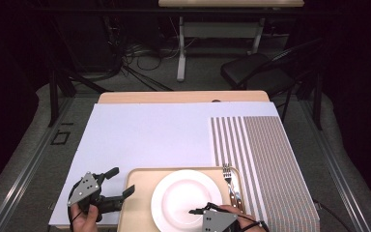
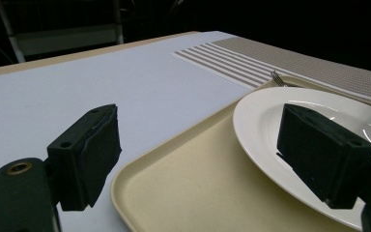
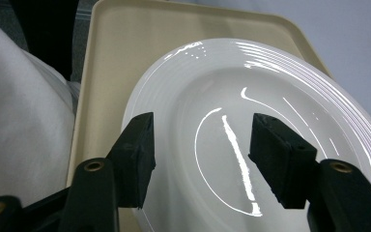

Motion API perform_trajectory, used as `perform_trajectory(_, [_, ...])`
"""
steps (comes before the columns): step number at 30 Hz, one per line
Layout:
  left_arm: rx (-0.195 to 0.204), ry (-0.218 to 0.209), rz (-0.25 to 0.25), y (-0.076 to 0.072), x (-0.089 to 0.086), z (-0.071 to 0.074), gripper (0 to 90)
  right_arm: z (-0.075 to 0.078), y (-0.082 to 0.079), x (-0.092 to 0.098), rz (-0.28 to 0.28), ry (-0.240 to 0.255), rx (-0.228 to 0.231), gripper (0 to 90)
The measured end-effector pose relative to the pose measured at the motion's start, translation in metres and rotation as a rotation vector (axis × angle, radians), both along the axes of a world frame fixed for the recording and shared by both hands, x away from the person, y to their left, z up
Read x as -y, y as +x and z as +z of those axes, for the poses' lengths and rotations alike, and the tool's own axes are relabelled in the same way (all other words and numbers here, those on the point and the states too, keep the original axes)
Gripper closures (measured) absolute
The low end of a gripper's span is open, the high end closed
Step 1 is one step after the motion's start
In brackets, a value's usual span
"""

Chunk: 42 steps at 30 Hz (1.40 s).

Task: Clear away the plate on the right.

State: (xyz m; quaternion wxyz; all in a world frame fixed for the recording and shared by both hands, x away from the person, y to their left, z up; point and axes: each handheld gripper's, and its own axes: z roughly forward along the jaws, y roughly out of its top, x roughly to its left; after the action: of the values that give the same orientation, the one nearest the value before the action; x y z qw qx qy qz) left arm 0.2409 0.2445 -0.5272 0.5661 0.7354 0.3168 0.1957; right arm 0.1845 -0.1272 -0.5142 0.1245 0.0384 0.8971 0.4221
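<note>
on the beige tray [image 1: 135, 203], a plain unmarked white plate [image 1: 183, 198]

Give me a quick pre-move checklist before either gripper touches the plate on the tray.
1. Plate flat on tray: ok.
2. Plate bare: ok.
3. Right gripper open above the plate, nothing between its fingers: ok.
4. Left gripper open at the tray's left edge, holding nothing: ok.
5. Fork on the tray right of the plate, apart from both grippers: ok.
6. Fork touching the plate rim: cannot tell.
</note>
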Motion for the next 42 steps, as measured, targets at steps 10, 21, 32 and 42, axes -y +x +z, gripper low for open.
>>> perform_trajectory(10, [-0.001, -0.002, 0.005, 0.000, 0.000, 0.000, 15.7, 0.002, 0.014, 0.009, -0.103, 0.052, -0.067, 19.5])
perform_trajectory(21, [0.000, -0.007, 0.001, 0.000, 0.000, 0.000, 15.7, 0.005, 0.027, 0.022, -0.247, 0.135, -0.114, 10.2])
perform_trajectory(32, [0.000, -0.005, 0.007, -0.003, -0.002, 0.001, 15.7, 0.006, 0.041, 0.033, -0.334, 0.184, -0.157, 3.7])
perform_trajectory(42, [0.006, -0.006, 0.004, -0.003, -0.002, 0.001, 15.7, 0.017, 0.043, 0.043, -0.383, 0.208, -0.114, 0.0])
